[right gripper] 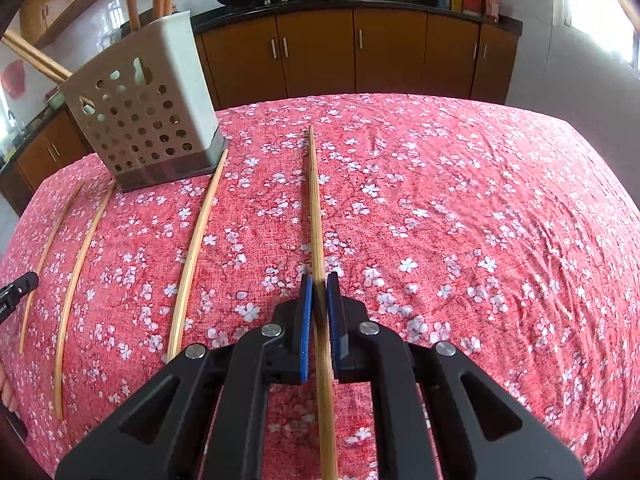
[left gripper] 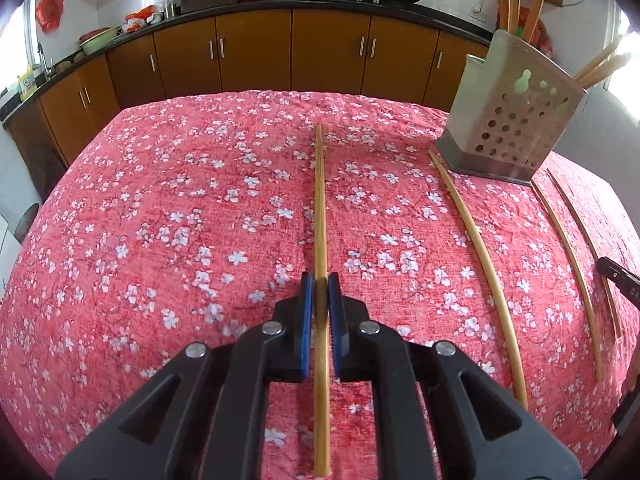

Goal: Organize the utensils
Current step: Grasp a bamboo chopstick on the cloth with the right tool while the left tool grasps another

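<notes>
Each tongs (left (left gripper: 320, 284), right (right gripper: 319, 284)) clamps a chopstick (left gripper: 320, 200)

The counter wears a red floral cloth (left gripper: 160, 208), matt, coarse-woven and wrinkled. The chopsticks (left gripper: 320, 208) look like smooth pale bamboo. The perforated holder (left gripper: 516, 120) is brushed metal with a dull sheen. Each gripper (left gripper: 320, 296) is matt black plastic with ribbed blue pads (right gripper: 306, 312) and shiny metal rivets.

I count five loose chopsticks: one in my left gripper (left gripper: 320, 284), one in my right gripper (right gripper: 319, 284), three on the floral cloth (left gripper: 160, 220), plus one perforated holder (left gripper: 516, 120) with several more inside.
</notes>
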Tool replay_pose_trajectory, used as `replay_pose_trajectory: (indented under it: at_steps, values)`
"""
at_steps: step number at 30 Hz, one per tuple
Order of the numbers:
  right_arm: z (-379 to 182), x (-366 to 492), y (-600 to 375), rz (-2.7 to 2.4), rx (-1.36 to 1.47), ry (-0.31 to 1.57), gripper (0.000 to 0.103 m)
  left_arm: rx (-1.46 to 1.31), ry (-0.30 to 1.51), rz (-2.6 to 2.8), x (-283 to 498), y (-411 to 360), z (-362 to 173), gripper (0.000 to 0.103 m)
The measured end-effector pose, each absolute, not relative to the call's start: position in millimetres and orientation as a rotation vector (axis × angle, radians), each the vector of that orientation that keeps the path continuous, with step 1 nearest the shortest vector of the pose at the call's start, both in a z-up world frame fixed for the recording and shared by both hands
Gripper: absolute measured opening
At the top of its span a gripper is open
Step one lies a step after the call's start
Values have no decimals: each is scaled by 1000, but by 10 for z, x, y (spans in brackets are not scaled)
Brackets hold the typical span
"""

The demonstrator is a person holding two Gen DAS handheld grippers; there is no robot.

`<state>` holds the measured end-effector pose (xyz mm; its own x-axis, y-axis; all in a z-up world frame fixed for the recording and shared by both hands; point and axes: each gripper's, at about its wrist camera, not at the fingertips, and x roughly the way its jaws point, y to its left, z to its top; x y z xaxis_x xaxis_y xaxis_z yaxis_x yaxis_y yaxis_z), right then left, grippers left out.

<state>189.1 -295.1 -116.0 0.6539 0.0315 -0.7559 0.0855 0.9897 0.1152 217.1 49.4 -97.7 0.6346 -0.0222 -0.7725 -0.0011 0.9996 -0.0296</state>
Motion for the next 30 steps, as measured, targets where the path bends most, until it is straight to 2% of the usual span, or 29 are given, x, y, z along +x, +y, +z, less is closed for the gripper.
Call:
replay_pose_trajectory:
  at_steps: [30]
  values:
    - [-1157,1889,-2924,-40,136,859,12,-99,878,-31,2082,582,-969,11]
